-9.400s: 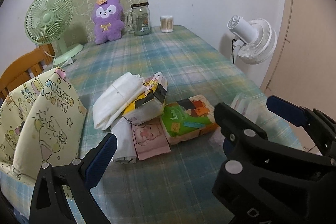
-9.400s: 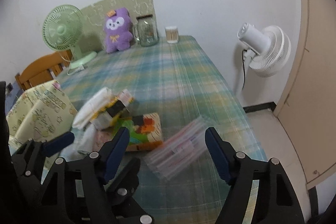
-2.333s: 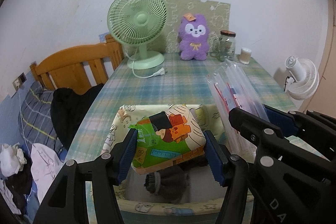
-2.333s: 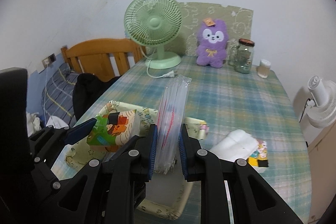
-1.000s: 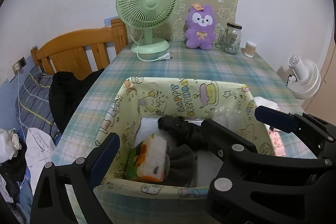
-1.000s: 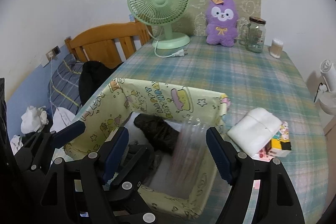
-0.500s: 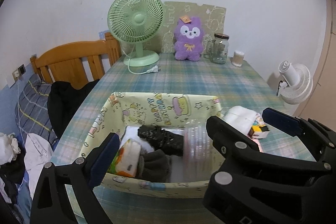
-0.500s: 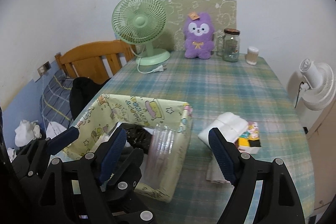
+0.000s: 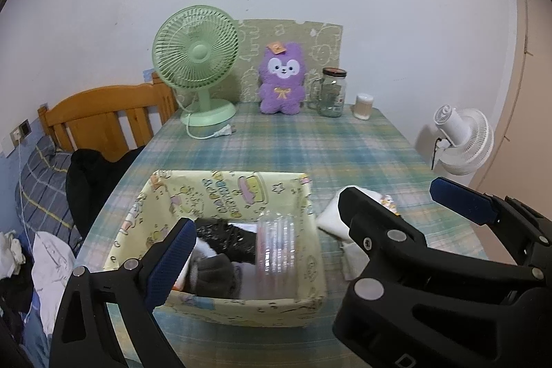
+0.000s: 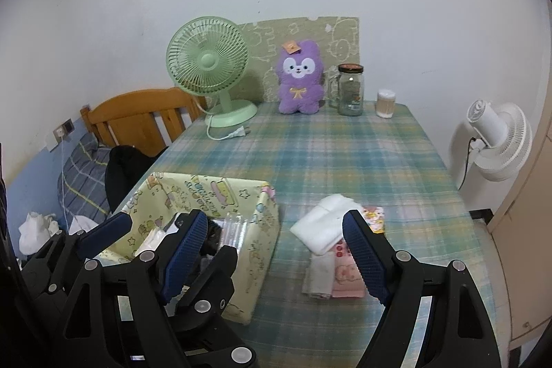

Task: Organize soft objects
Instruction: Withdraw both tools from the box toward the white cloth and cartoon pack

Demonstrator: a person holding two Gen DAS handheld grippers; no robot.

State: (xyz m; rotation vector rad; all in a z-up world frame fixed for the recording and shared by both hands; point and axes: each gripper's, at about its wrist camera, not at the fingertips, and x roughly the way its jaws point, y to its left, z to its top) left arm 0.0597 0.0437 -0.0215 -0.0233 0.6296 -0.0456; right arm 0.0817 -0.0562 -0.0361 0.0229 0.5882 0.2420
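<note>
A yellow cartoon-print fabric box (image 9: 227, 192) stands on the plaid table near its front left. Inside it a clear plastic pack (image 9: 276, 250) stands upright beside a black item (image 9: 224, 237) and a grey knitted piece (image 9: 214, 275). My left gripper (image 9: 276, 230) hangs open above the box's near side; its right finger is hidden behind the right gripper. My right gripper (image 10: 274, 223) is open and empty, between the box (image 10: 262, 230) and a pile to its right. That pile has a white folded cloth (image 10: 327, 223), a colourful tissue pack (image 10: 374, 216) and a pink cloth (image 10: 346, 275).
At the table's far end stand a green fan (image 9: 196, 57), a purple plush (image 9: 283, 78), a glass jar (image 9: 333, 92) and a small cotton-swab tub (image 9: 364, 106). A white fan (image 9: 462, 140) stands off the right edge. A wooden frame (image 9: 103, 112) with dark clothes is at the left.
Both grippers have drawn back and up from the box. The clear pack, blurred between the right fingers a second ago, now stands still in the box.
</note>
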